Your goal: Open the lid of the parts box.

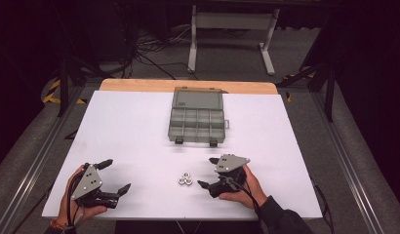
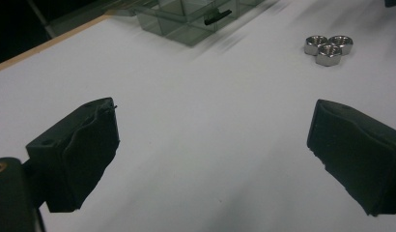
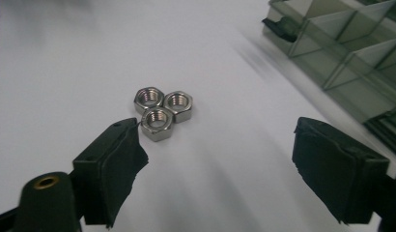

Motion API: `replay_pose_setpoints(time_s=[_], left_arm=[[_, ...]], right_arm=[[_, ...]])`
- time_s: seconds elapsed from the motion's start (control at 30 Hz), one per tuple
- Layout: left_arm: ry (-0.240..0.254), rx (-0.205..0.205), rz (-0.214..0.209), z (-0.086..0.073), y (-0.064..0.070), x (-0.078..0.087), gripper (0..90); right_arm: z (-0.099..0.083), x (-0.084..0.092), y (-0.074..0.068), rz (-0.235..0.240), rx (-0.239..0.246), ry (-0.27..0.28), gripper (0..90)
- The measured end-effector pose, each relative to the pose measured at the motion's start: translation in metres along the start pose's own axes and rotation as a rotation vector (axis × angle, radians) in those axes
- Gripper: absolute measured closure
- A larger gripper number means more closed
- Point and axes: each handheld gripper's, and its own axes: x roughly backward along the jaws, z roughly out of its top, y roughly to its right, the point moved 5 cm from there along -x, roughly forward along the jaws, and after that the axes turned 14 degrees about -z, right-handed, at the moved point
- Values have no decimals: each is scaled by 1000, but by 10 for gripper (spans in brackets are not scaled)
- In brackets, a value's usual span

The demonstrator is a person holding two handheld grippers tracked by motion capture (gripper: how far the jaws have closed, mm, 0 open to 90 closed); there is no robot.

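From the high view, three hex nuts (image 1: 185, 179) sit clustered on the white counter (image 1: 130, 131) between the left tool (image 1: 119, 177) and right tool (image 1: 209, 172), both released. A compartment box (image 1: 196, 122) lies open farther back.

Left gripper view: jaws spread wide, nuts ahead.

Right gripper view: jaws apart, nuts just beyond the left jaw.

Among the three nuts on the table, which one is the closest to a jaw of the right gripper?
The front nut of the cluster, nearest the camera in the right gripper view: it lies beside one jaw's tip, the other two behind it.
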Motion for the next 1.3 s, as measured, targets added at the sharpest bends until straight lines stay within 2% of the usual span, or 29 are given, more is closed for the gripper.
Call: replay_pose_setpoints(time_s=[0.2,0.27,0.33,0.4,0.5,0.57,0.83,0.9,1.0,1.3], left_arm=[[-21,0,1,-4,3,-3,51],[-21,-4,-2,-4,4,-4,51],[-33,-6,1,-6,5,-5,51],[-33,-7,0,-6,6,-5,51],[-35,-6,1,-6,7,-5,52],[-36,-8,2,-6,7,-5,53],[-35,-7,1,-6,5,-5,54],[-35,-7,0,-5,5,-5,55],[-38,-6,1,-6,6,-5,56],[-32,-10,-8,-5,5,-4,57]], right_arm=[[4,-13,-16,49,27,-14,247],[5,-17,-21,68,30,-23,281],[5,-23,-26,69,50,-39,354],[6,-25,-29,79,52,-42,381],[6,-28,-32,89,53,-49,425],[4,-32,-33,80,60,-62,472],[4,-36,-35,87,56,-70,556],[5,-37,-35,83,50,-72,596],[4,-36,-36,101,44,-78,673],[5,-36,-37,117,53,-83,705]])
